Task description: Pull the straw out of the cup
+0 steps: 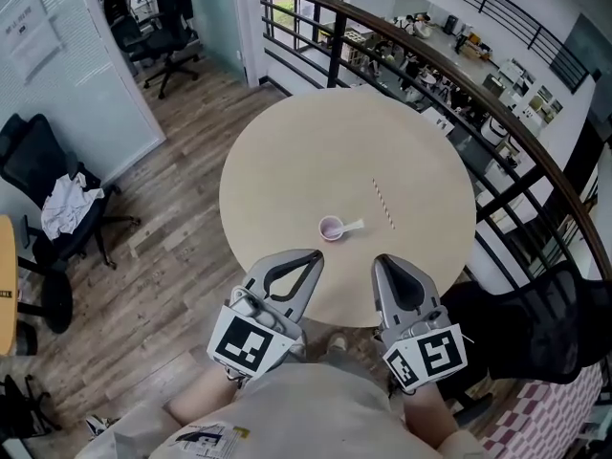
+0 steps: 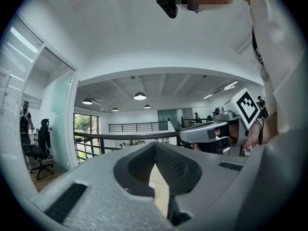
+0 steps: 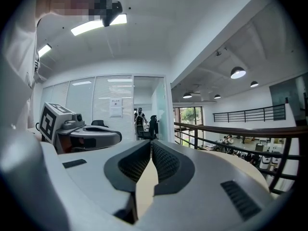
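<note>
Round table point(image 1: 287, 161) with a smooth pale wood-look top, standing on a plank floor point(image 1: 182, 208) next to a dark metal railing point(image 1: 449, 75). The cup point(image 1: 331, 228) is tiny and round with a pinkish-purple inside, and there's a small white bit touching its right side, can't tell what that is. The straw point(image 1: 383, 203) is thin, straight and striped. It's lying flat on the tabletop, apart from the cup, a bit beyond it and to the right.

Both grippers are grey plastic with dark dimpled pads point(image 3: 166, 160). The left gripper point(image 1: 313, 254) and right gripper point(image 1: 382, 259) are held about level side by side over the near edge of the table. Each one's jaws are pinched together at the tips with nothing between them.
</note>
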`<state>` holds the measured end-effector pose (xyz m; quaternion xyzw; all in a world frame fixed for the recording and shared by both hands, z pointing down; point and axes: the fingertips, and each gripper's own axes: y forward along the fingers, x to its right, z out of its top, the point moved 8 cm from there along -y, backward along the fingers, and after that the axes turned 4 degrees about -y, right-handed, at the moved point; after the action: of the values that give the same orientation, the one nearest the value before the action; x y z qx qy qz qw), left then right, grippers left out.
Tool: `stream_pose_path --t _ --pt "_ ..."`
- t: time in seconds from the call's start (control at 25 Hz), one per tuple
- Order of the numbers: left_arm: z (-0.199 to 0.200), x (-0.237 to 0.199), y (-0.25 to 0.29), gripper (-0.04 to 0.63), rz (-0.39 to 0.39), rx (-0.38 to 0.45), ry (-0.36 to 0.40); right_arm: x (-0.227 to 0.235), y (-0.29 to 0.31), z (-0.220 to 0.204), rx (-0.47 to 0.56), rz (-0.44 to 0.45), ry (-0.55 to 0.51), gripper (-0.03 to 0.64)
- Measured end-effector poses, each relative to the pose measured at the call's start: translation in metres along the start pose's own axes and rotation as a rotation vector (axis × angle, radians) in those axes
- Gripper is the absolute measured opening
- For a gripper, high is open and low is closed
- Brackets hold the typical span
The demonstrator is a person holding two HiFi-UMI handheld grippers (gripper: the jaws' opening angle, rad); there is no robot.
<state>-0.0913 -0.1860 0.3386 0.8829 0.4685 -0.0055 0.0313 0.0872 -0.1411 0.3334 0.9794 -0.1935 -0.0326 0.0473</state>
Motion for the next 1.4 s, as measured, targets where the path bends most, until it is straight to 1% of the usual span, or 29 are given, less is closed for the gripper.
stream_pose_path --t 0.24,0.36,0.44,0.6,0.64,0.72,0.76,0.88,1.04,1.16,1.24,1.32,1.4 --pt "-0.001 0.006 0.017 0.012 0.013 -0.031 0.005 0.020 0.002 -0.003 -0.005 0.001 0.011 0.028" --pt "0.002 0.010 0.026 0.012 0.018 -0.031 0.014 0.025 0.004 -0.001 0.020 0.024 -0.029 0.028" --pt "0.005 0.011 0.031 0.012 0.027 -0.031 0.006 0.029 0.007 0.001 0.028 0.039 -0.043 0.029" --pt "0.009 0.011 0.043 0.012 0.043 -0.030 0.013 0.043 0.016 -0.002 0.028 0.049 -0.007 0.031" --pt "0.008 0.010 0.046 0.012 0.045 -0.030 0.017 0.046 0.019 -0.004 0.024 0.053 0.001 0.040" --pt "0.006 0.007 0.052 0.012 0.052 -0.035 0.024 0.050 0.027 -0.007 0.007 0.065 0.003 0.134" --pt "0.005 0.005 0.055 0.012 0.058 -0.039 0.032 0.052 0.032 -0.010 -0.006 0.067 -0.004 0.141" --pt "0.004 -0.005 0.067 0.012 0.082 -0.052 0.053 0.063 0.049 -0.020 -0.047 0.064 -0.016 0.161" --pt "-0.005 -0.017 0.085 0.012 0.092 -0.068 0.043 0.080 0.067 -0.040 -0.114 0.048 0.016 0.169" --pt "-0.009 -0.025 0.093 0.012 0.112 -0.068 0.015 0.088 0.078 -0.050 -0.161 0.050 0.023 0.169" --pt "-0.019 -0.032 0.100 0.012 0.114 -0.082 0.008 0.094 0.088 -0.060 -0.186 0.054 0.023 0.169" --pt "-0.036 -0.040 0.109 0.012 0.099 -0.102 0.030 0.098 0.098 -0.073 -0.208 0.056 0.026 0.169" --pt "-0.055 -0.049 0.118 0.012 0.089 -0.145 0.033 0.102 0.107 -0.086 -0.229 0.060 0.025 0.169"
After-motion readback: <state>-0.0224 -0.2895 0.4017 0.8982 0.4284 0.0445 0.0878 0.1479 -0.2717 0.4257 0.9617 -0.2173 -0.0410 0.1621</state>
